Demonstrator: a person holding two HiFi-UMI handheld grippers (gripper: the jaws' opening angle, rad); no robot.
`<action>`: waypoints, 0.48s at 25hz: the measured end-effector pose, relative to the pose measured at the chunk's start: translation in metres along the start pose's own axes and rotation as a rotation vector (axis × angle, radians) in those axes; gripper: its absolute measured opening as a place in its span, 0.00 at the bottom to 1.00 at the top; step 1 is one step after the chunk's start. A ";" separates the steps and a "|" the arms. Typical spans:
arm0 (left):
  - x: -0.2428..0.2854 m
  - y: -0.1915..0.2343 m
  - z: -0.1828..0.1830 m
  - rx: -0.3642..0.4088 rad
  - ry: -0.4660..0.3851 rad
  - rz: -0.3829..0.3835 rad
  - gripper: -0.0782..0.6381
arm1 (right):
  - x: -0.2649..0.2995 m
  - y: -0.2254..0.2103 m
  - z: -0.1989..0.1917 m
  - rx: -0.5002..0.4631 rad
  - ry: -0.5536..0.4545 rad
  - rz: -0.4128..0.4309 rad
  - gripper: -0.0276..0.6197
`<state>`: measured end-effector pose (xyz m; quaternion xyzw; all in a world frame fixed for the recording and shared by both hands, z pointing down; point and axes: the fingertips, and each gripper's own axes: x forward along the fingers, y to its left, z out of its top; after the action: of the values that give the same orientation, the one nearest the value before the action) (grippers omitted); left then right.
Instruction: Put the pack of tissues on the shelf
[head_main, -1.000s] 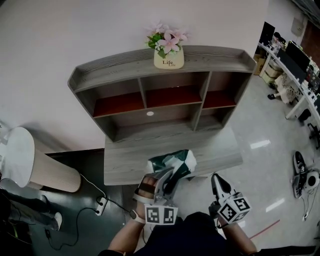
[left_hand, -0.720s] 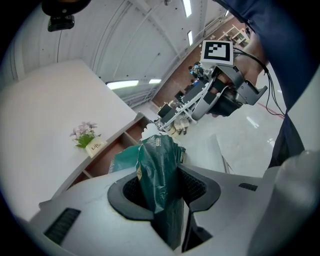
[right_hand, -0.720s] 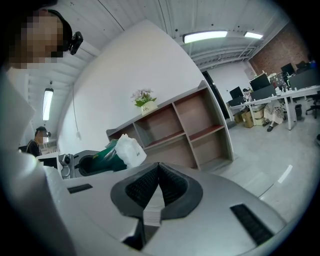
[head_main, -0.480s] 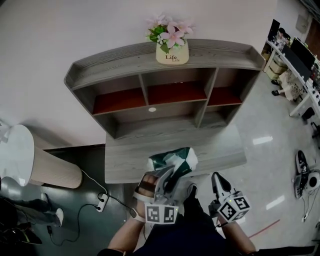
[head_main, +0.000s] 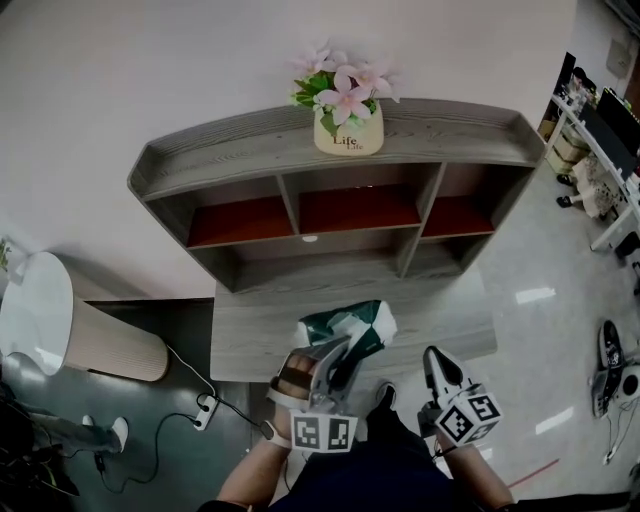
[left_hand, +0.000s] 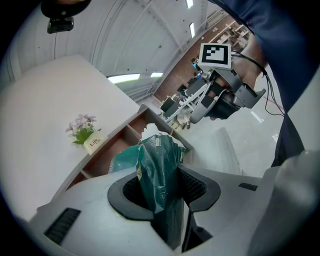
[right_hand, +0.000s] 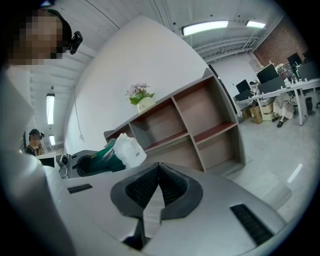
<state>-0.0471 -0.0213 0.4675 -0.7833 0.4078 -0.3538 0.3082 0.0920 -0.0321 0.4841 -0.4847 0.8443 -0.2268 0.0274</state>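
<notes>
The pack of tissues (head_main: 350, 327) is green and white, in crinkled plastic wrap. My left gripper (head_main: 335, 352) is shut on its green end (left_hand: 159, 172), and the pack hangs above the front edge of the grey desk (head_main: 260, 330). From the right gripper view the pack (right_hand: 125, 149) shows white at its far end. My right gripper (head_main: 433, 366) is shut with nothing in it, low at the right, beside the desk's front edge. The wooden shelf unit (head_main: 330, 205) stands on the desk against the wall, its compartments bare.
A pot of pink flowers (head_main: 347, 115) sits on top of the shelf. A white round bin (head_main: 70, 330) stands at the left, with a power strip and cable (head_main: 205, 405) on the floor. Office desks (head_main: 610, 130) stand at the far right.
The view has shifted slightly, so the shelf and desk sit a little lower and to the right in frame. Both grippers and the held pack keep their places.
</notes>
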 end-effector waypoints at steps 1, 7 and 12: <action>0.007 0.003 0.001 0.001 0.002 0.002 0.32 | 0.005 -0.005 0.004 -0.001 0.000 0.003 0.06; 0.042 0.012 0.005 0.000 0.021 0.010 0.32 | 0.030 -0.033 0.020 -0.008 0.009 0.026 0.06; 0.065 0.021 0.007 0.004 0.042 0.014 0.32 | 0.047 -0.051 0.031 0.016 0.015 0.039 0.06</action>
<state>-0.0229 -0.0858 0.4676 -0.7722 0.4189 -0.3688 0.3038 0.1166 -0.1043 0.4857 -0.4660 0.8521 -0.2365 0.0295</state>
